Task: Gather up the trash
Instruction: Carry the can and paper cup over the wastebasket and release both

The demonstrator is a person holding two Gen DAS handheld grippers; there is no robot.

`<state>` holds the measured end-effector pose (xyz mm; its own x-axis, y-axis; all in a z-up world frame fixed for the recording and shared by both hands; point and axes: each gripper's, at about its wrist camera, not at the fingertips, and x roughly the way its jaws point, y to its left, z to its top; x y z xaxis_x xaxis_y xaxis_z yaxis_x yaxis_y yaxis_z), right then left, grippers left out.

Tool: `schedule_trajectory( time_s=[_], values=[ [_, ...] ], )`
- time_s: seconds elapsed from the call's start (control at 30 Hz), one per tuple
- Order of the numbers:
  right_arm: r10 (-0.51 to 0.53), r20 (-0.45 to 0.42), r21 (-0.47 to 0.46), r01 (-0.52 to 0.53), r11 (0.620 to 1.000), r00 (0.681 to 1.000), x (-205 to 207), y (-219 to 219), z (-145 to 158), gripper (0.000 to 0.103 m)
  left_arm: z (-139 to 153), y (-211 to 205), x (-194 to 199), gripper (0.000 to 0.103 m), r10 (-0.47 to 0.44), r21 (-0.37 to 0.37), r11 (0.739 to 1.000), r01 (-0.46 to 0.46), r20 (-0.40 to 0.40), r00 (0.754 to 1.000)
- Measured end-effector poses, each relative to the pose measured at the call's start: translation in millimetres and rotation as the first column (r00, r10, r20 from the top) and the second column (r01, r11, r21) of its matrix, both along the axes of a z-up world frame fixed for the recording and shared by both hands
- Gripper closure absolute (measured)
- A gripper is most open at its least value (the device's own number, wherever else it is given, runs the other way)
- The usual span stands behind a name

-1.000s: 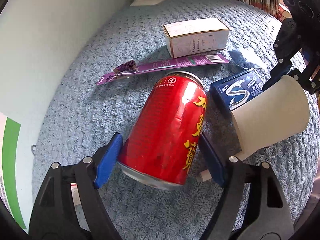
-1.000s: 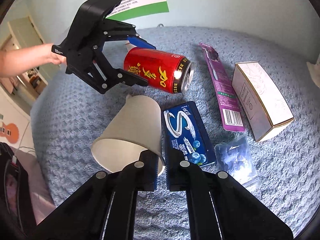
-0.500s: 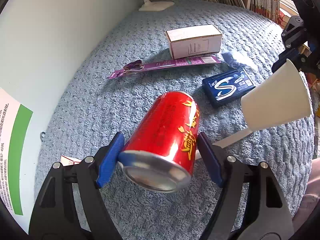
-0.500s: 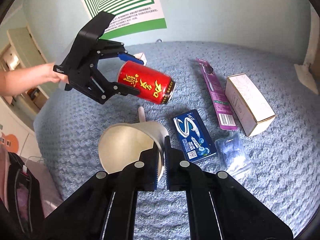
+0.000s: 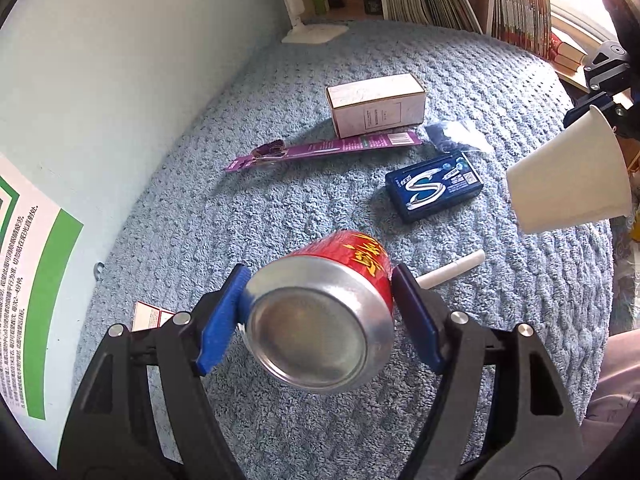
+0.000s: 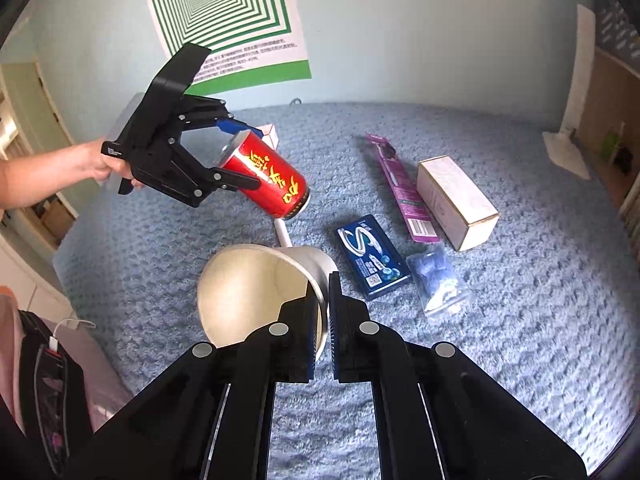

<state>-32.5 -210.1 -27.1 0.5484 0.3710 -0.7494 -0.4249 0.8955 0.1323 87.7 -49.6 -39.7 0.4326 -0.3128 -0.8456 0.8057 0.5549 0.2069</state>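
Note:
My left gripper [image 5: 318, 312] is shut on a red drink can [image 5: 320, 312] and holds it in the air, its top tilted down and its silver base toward the camera. The can [image 6: 266, 179] and left gripper [image 6: 240, 156] also show in the right wrist view. My right gripper [image 6: 324, 292] is shut on the rim of a white paper cup [image 6: 256, 288], held above the blue blanket with its mouth toward the camera. The cup [image 5: 568, 176] shows at the right of the left wrist view.
On the blue blanket [image 5: 280, 208] lie a blue gum pack [image 6: 370, 256], a purple toothbrush package [image 6: 400, 188], a white box [image 6: 456, 200], a clear plastic bag [image 6: 440, 284], a white stick [image 5: 452, 268] and a small red-white carton [image 5: 150, 316]. A wall stands behind.
Both grippers have risen above the blanket. The can has tipped so its base faces the left camera. The cup has lifted and turned its mouth toward the right camera.

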Motion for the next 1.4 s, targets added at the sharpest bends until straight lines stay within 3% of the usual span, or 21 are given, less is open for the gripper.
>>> schedule_trajectory(
  time_s=[0.73, 1.07, 1.4],
  values=[
    [-0.208, 0.057, -0.033, 0.210, 0.977, 0.977, -85, -25, 27, 0.097, 35, -27, -51, 0.033, -0.113, -0.019, 0.993, 0.114, 0.059, 0.992],
    [-0.341, 0.072, -0.021, 0.343, 0.939, 0.937, -146, -54, 31, 0.097, 48, -75, -93, 0.033, -0.249, -0.025, 0.968, 0.251, 0.068, 0.966],
    [-0.444, 0.057, 0.000, 0.445, 0.895, 0.894, -228, -107, 23, 0.097, 50, -157, -161, 0.033, -0.373, -0.033, 0.926, 0.375, 0.063, 0.926]
  ],
)
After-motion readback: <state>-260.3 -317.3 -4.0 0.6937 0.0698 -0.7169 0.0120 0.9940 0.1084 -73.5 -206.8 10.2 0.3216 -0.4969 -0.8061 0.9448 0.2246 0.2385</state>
